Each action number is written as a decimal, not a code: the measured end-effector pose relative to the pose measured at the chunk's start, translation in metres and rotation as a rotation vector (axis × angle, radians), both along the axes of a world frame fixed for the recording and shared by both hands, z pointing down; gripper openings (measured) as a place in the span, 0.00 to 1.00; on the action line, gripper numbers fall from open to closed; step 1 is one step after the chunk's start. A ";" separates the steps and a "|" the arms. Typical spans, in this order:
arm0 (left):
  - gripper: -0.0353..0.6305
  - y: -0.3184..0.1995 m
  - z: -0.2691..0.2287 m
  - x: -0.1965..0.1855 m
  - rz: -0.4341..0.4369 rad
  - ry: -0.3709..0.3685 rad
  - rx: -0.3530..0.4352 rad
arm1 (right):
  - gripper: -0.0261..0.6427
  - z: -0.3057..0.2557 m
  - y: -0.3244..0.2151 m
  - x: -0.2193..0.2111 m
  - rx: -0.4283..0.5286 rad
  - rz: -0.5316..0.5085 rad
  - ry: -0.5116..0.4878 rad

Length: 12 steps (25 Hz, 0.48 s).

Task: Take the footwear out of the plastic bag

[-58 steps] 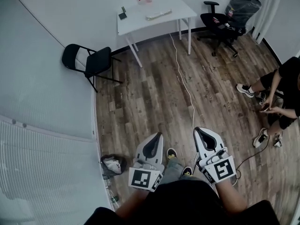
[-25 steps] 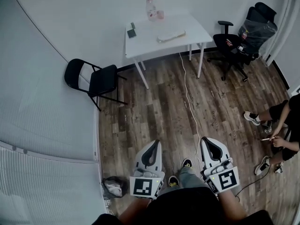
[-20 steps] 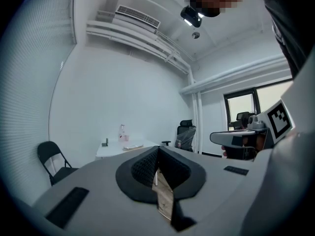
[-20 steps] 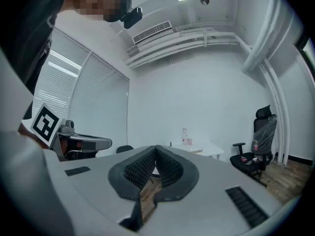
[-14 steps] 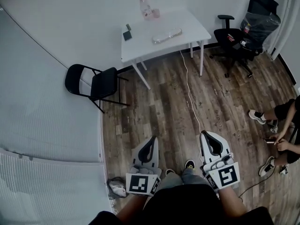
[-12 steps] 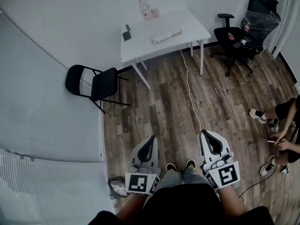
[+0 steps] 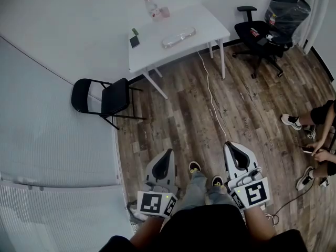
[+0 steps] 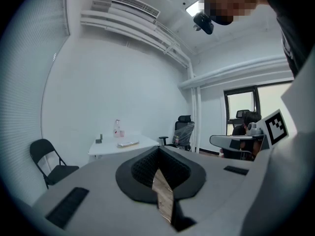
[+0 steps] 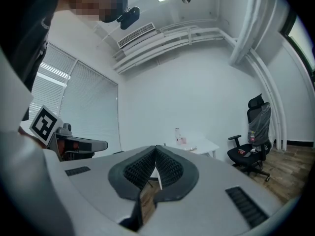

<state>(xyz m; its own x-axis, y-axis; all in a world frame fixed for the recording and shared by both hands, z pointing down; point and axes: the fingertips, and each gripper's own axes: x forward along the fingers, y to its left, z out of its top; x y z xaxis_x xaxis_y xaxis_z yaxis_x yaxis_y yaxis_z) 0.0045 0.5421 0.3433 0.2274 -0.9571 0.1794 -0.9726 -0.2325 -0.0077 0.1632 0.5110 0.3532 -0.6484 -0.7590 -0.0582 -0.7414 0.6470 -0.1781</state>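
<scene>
The table (image 7: 206, 23) bears a bottle (image 7: 151, 6) at its far edge, a bag (image 7: 178, 37) midway, a dark block (image 7: 134, 40) near its left edge.

Wood-plank floor (image 7: 178, 114), white table (image 7: 207, 28) (by the wall), black folding chair (image 7: 115, 96), office chair (image 7: 253, 33)

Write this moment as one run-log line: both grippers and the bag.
left gripper: shut, empty | right gripper: shut, empty | clear bag: on white table, untouched | task: not begun

Sparse office: white rectangular desk (image 7: 206, 27) at top centre, black swivel office chair (image 7: 255, 33) upper right, wood-plank floor (image 7: 178, 119).
</scene>
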 end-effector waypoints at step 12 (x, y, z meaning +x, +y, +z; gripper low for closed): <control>0.09 -0.056 0.027 -0.035 0.038 0.006 -0.025 | 0.06 0.010 -0.051 -0.038 -0.010 0.026 0.023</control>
<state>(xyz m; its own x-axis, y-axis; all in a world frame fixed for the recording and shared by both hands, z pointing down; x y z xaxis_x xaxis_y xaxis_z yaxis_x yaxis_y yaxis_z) -0.0301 0.4860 0.3701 0.2647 -0.9431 0.2014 -0.9630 -0.2694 0.0042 0.1253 0.4603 0.3635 -0.6295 -0.7762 -0.0355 -0.7619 0.6256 -0.1674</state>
